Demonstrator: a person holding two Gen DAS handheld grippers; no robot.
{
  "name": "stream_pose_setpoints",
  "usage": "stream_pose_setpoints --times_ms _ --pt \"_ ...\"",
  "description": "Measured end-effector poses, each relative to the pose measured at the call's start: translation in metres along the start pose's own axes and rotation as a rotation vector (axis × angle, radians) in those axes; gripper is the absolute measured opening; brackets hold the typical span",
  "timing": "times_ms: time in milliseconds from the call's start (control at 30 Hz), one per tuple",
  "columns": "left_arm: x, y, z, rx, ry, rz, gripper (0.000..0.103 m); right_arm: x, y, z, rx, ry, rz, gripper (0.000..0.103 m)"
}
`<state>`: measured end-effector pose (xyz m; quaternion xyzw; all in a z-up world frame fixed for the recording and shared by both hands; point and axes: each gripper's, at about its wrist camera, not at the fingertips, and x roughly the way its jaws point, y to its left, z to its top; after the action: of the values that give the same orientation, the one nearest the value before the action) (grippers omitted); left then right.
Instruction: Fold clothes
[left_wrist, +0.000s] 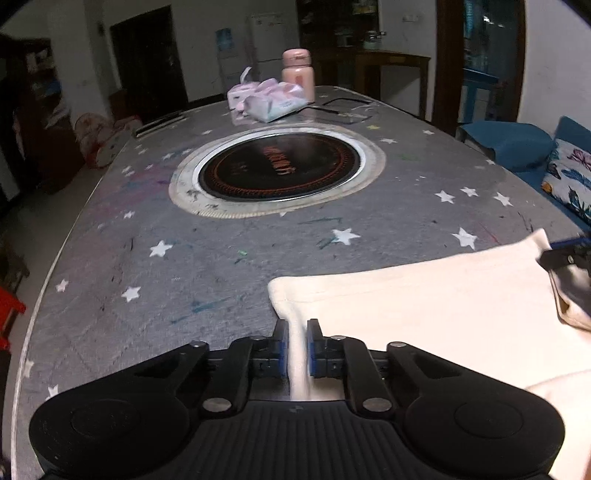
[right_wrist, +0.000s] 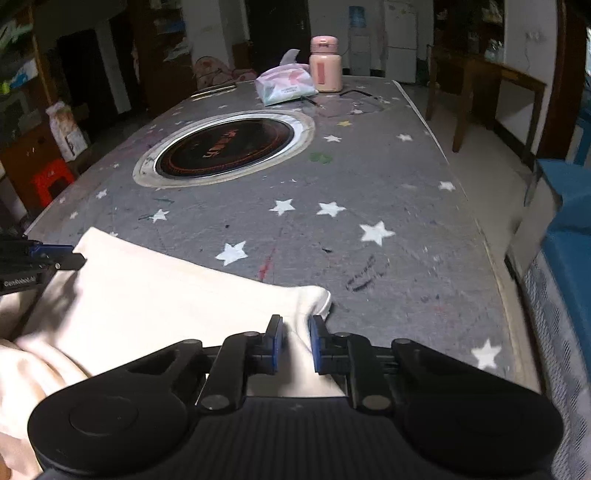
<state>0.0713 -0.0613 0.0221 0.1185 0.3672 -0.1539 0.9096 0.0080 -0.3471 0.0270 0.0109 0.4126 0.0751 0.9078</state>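
Cream garment (left_wrist: 424, 306) lies on the near end of the desk (left_wrist: 221, 258), long axis running side to side between the two grippers, far hem edge facing the round cooktop inset (left_wrist: 279, 168). Left hand-held gripper (left_wrist: 297, 345) is clamped on the garment's left corner, cloth bunched between the blue pads. Right hand-held gripper (right_wrist: 295, 345) is clamped on the right corner (same pinch, fabric pulled up into the jaws). Pink bottle (right_wrist: 325, 68) and tissue pack (right_wrist: 286, 86) sit at the far end, well apart.
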Motion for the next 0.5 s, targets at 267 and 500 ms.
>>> stream_pose_setpoints --times_ms 267,500 --pt "0.0 0.031 0.017 -0.04 -0.029 0.079 0.009 0.01 0.018 0.037 -0.074 -0.04 0.015 0.007" --pt "0.015 0.063 0.048 -0.026 -0.059 0.149 0.009 0.043 0.035 0.089 -0.102 -0.06 0.053 0.007"
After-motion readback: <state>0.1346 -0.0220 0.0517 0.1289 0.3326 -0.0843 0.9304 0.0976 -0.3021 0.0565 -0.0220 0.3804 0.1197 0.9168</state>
